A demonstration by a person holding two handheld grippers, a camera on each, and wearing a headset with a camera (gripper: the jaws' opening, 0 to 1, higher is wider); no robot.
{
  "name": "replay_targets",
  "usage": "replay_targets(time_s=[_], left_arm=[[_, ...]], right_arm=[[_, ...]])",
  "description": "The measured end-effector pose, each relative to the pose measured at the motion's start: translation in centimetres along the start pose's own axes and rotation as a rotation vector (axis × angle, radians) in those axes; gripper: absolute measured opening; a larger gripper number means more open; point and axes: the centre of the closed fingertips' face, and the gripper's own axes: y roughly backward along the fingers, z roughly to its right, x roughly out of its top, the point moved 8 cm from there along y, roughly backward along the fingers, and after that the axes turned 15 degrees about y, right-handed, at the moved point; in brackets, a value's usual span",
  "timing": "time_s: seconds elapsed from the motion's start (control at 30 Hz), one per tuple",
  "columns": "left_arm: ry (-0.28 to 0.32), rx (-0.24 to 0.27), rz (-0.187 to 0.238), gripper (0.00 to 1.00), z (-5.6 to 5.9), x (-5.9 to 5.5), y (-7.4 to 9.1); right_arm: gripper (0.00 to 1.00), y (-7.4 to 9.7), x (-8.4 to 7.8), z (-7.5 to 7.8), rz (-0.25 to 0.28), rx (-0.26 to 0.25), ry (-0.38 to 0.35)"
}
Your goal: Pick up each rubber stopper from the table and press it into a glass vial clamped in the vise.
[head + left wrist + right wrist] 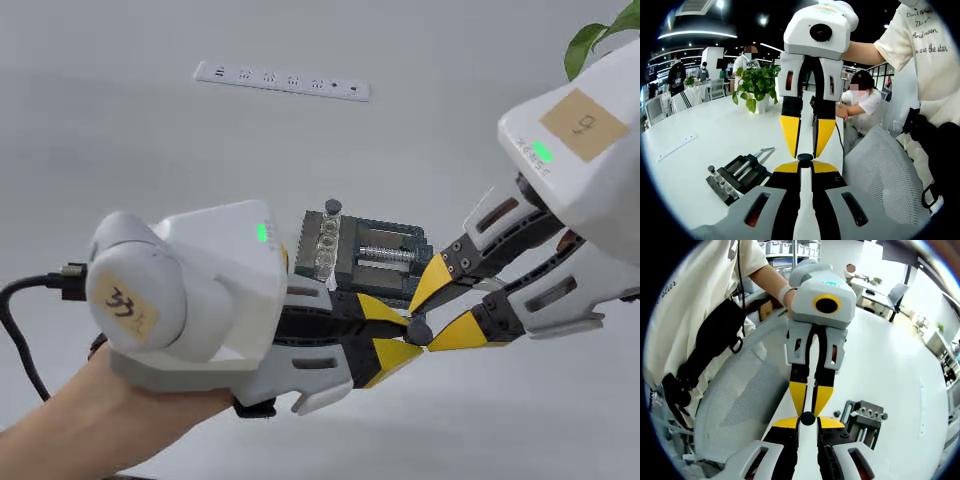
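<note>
A small dark rubber stopper (419, 331) hangs in the air where both grippers' yellow tips meet. My left gripper (408, 334) reaches in from the left and my right gripper (424, 328) from the right, each with its jaws closed onto the stopper (805, 157) (807, 417). Behind them a dark vise (385, 255) stands on the white table and clamps a row of glass vials (327, 240). The far vial carries a dark stopper (333, 207). The vise (747, 172) (863, 427) lies below and off to the side of the tips.
A white power strip (282, 81) lies at the far side of the table. A potted plant (755, 87) stands on the table beyond the vise. A grey mesh chair (740, 390) is by the table edge, and people sit in the background.
</note>
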Motion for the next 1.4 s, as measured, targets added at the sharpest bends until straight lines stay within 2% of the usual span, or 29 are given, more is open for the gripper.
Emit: replay_targets(time_s=[0.27,0.63,0.97,1.1,1.4], left_arm=[[0.015,-0.001,0.005,0.03,0.09,-0.09,0.07],[0.000,-0.002,-0.004,0.03,0.21,-0.16,-0.07],[-0.017,-0.009,-0.037,0.03,0.10,-0.13,-0.22],[-0.026,-0.009,-0.052,0.03,0.17,-0.18,-0.29],[-0.028,0.005,-0.051,0.03,0.14,-0.26,-0.27]], right_arm=[[0.08,-0.17,0.02,-0.09,-0.012,0.008,0.019],[0.07,-0.14,-0.06,-0.06,-0.034,0.036,0.025],[0.07,-0.37,0.03,0.07,-0.058,0.062,0.032],[0.06,-0.53,-0.07,0.09,-0.062,0.076,0.008],[0.06,-0.69,-0.11,0.24,-0.062,0.075,0.002]])
